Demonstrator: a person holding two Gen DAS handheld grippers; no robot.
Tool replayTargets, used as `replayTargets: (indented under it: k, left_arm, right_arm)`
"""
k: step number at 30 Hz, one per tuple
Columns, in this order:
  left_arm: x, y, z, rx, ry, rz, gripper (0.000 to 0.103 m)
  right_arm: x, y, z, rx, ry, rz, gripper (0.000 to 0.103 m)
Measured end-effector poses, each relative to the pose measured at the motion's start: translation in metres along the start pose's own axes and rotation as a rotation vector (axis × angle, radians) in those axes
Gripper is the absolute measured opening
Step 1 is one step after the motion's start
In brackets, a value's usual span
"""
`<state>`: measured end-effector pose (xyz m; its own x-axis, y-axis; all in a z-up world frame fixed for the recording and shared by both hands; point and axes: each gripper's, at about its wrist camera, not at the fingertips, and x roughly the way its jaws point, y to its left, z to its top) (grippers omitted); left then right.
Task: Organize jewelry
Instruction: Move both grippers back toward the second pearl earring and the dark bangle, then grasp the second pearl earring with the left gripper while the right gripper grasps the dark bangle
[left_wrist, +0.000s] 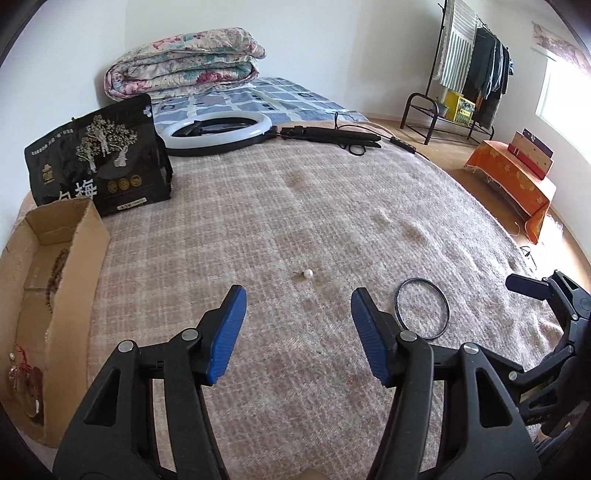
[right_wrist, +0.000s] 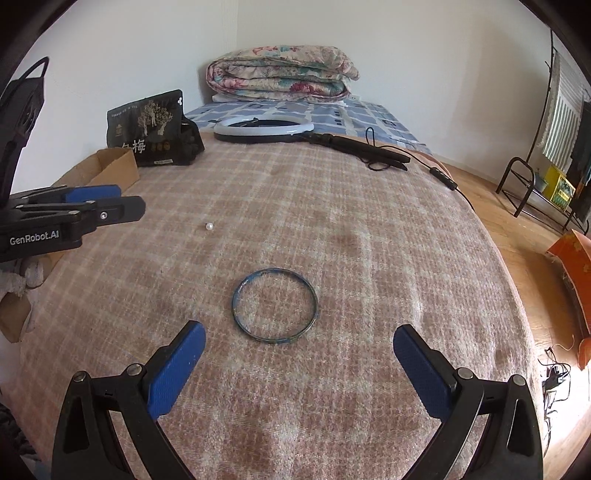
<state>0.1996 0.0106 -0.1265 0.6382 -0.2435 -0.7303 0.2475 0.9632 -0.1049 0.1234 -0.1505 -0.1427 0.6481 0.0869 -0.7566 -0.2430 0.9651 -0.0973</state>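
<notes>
While both tools hang over the pink-and-cream plaid blanket (left_wrist: 295, 206), nothing is gripped.

Left wrist view: left gripper (left_wrist: 298, 301) spread wide, blue pads empty. One small white pearl stud with a short pin (left_wrist: 307, 273) lies on the blanket straight ahead, just beyond the fingertips and close to centred between them; pin points left, so its long axis runs across the jaws' line of approach. One thin dark round bangle (left_wrist: 422, 308) lies flat, to the right of the right-hand finger. Open brown cardboard box (left_wrist: 79, 254) at far left, holding what looks like a beaded strand and a red-corded piece; count inside unclear. Right gripper (left_wrist: 532, 288) visible at the right edge.

Right wrist view: right gripper (right_wrist: 299, 338) also wide, empty. Bangle (right_wrist: 274, 306) lies directly ahead, slightly left of centre, near the fingertips. Pearl (right_wrist: 209, 226) farther off, front-left, near the left gripper (right_wrist: 110, 203).

Judgement: left takes pearl, right takes bangle. Loose pieces counted: two.
</notes>
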Motion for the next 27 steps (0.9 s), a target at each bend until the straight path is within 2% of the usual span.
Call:
replayTargets:
  k: [7, 15, 18, 25, 27]
  left_arm:
    - [0.040, 0.001, 0.005, -0.029, 0.028, 0.003, 0.056]
    - [0.069, 0.000, 0.012, 0.022, 0.041, 0.012, 0.054]
    - [0.077, 0.001, 0.011, 0.027, 0.061, 0.005, 0.045]
    - [0.088, -0.003, 0.008, 0.048, 0.076, -0.010, 0.044]
    - [0.089, -0.003, 0.009, 0.048, 0.077, -0.013, 0.041]
  right_arm:
    - [0.018, -0.006, 0.002, 0.025, 0.011, 0.027, 0.103]
    - [0.036, -0.006, 0.003, 0.035, 0.030, 0.065, 0.103]
    - [0.043, -0.002, 0.004, 0.021, 0.035, 0.063, 0.103]
    - [0.056, -0.003, 0.004, 0.033, 0.058, 0.061, 0.103]
    - [0.059, -0.003, 0.004, 0.035, 0.064, 0.060, 0.103]
